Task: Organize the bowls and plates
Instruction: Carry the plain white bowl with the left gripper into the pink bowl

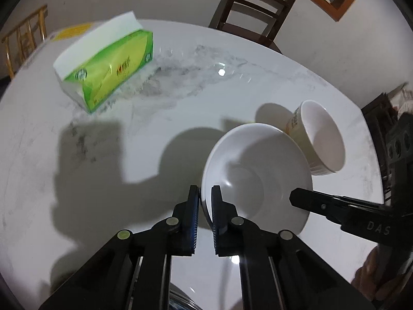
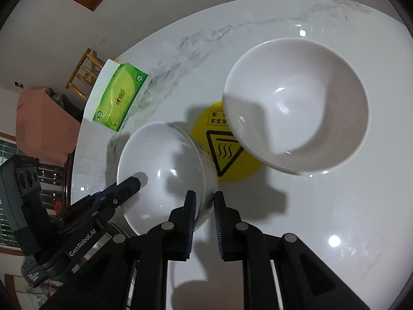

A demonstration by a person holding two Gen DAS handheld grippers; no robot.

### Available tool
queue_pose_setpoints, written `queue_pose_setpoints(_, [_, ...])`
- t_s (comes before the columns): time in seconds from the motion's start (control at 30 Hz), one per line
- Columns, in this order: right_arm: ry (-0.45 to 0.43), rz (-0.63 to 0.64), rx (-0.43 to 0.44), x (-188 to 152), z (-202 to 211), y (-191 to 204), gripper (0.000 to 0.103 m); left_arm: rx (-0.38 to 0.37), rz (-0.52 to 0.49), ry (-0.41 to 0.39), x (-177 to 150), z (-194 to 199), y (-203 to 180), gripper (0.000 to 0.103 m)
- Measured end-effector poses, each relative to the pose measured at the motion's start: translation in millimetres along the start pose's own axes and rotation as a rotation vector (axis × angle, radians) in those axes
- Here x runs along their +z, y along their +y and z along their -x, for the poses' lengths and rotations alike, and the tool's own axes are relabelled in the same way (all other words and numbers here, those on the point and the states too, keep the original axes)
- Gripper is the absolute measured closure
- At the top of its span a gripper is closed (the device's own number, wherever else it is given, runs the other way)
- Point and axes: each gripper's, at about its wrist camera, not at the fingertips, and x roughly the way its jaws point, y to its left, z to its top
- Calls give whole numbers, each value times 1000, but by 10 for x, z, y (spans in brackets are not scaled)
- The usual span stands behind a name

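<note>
A white bowl (image 1: 258, 178) (image 2: 165, 170) stands on the marble table (image 1: 155, 134) with both grippers at its rim. My left gripper (image 1: 204, 190) is shut on the near rim in the left wrist view, one finger inside and one outside. My right gripper (image 2: 205, 197) pinches the opposite rim the same way, with the bowl's wall between its pads. Each gripper shows in the other's view: the right gripper (image 1: 294, 196) and the left gripper (image 2: 134, 182). A second white bowl (image 1: 320, 137) (image 2: 296, 106) sits just beyond, untouched.
A round yellow warning sticker (image 2: 229, 152) lies on the table between the bowls, partly under the far one. A green tissue pack (image 1: 103, 77) (image 2: 118, 100) sits further back. A dark wooden chair (image 1: 253, 7) stands at the table's far edge.
</note>
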Motion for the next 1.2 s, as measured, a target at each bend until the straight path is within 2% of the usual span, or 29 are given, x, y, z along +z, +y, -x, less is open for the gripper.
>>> queue_pose_setpoints(0.07, [-9,-10,34,-47,111,-21,89,-17,2,-3,-41,57,2,95])
queue_pose_setpoints(0.17, [-17,-8,40,-141,244,23,89,-40,3,1,-164,215,-54,93])
queue_pose_setpoints(0.27, [-29,3,76,-340,469,50,89,-47,-21,-37,-353,491,-153,92])
queue_pose_setpoints(0.5, [-94,34,108,-1003,1048,81,89,-117,-60,-101,-812,1108,-395,92])
queue_pose_setpoints(0.67, [-127,27,119,-1406,1330,-6,89,-146,-104,-126,-1105,1365,-605,93])
queue_pose_setpoints(0.97, [-127,-5,97,-1978,1408,-264,89,-177,-159,-93,-1568,1416,-877,93])
queue_pose_setpoints(1.2, [-115,-33,87,-2148,1337,-433,89,-161,-168,-60,-1796,1247,-945,91])
